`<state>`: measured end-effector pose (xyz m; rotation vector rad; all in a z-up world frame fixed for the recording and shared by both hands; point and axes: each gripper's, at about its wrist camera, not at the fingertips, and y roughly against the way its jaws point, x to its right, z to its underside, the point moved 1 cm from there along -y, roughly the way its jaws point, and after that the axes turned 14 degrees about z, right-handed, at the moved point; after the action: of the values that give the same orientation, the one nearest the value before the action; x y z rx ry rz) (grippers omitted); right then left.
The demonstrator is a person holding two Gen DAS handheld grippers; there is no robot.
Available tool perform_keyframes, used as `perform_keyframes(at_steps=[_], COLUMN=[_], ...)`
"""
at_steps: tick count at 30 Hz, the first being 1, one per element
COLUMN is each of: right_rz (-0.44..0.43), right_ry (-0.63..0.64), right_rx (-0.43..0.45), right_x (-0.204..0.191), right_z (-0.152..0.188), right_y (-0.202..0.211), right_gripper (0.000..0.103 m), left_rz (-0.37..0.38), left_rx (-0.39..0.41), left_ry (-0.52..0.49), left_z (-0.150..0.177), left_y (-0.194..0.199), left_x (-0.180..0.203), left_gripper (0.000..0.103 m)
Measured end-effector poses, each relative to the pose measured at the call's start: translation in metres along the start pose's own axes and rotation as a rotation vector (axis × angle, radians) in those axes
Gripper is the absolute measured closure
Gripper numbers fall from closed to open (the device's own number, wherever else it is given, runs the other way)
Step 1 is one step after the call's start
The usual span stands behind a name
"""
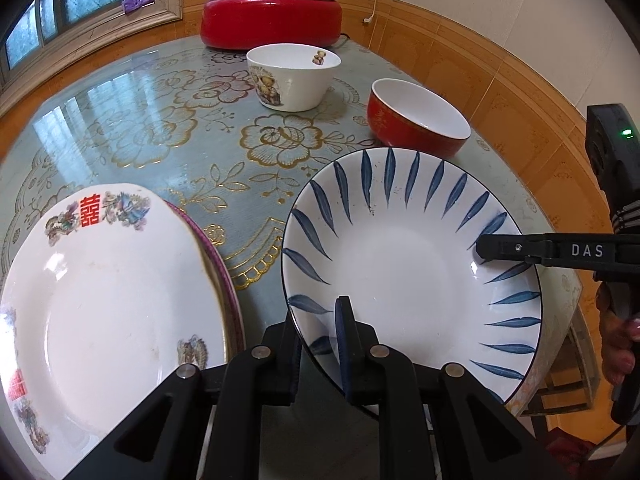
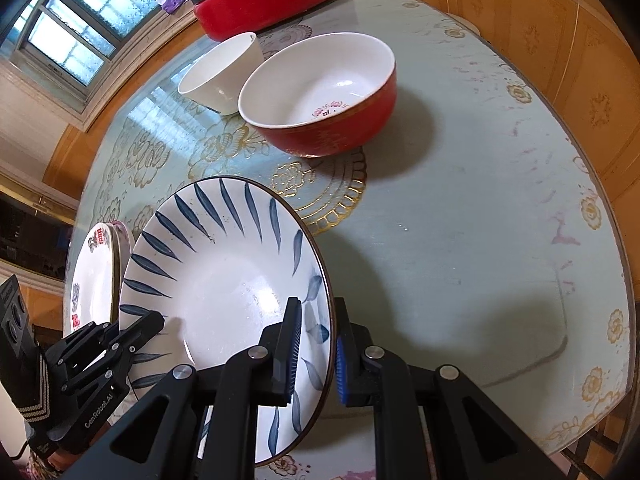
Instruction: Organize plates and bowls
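I have both grippers clamped on the blue-leaf plate (image 1: 400,248): the left gripper (image 1: 320,344) jaws pinch its near rim at lower centre, the right gripper (image 2: 316,344) jaws pinch its right rim. It sits beside the stacked plates (image 1: 112,300), lower left.

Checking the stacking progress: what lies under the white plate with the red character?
Under the white plate a purple-rimmed plate shows only as an edge sliver; its face, and anything beneath it, is covered.
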<state>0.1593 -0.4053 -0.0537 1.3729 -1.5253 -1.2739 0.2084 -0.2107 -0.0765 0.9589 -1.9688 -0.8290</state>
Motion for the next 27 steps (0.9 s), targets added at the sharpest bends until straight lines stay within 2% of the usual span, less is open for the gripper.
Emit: perform_keyframes(at_steps=[15,21,27], right_rz=[0.021,0.000,-0.004], right_ry=[-0.020,-0.055,-0.066], right_rx=[0.004,-0.002,0.019], right_x=[-0.013,-0.011,-0.007], right_z=[0.003,0.004,0.003], right_y=[-0.002,0.000,0.012], right_gripper=[0.089,0.082,0.077], left_rz=[-0.022,-0.036,-0.035], left_rx=[-0.010,-0.011,0.020], left_ry=[-0.025,-0.051,-0.059], left_z=[0.001,0.001,-0.003], left_y=[0.002,0.006,0.021], left_x=[0.001,0.006,0.009], left_gripper=[0.086,0.085,0.069])
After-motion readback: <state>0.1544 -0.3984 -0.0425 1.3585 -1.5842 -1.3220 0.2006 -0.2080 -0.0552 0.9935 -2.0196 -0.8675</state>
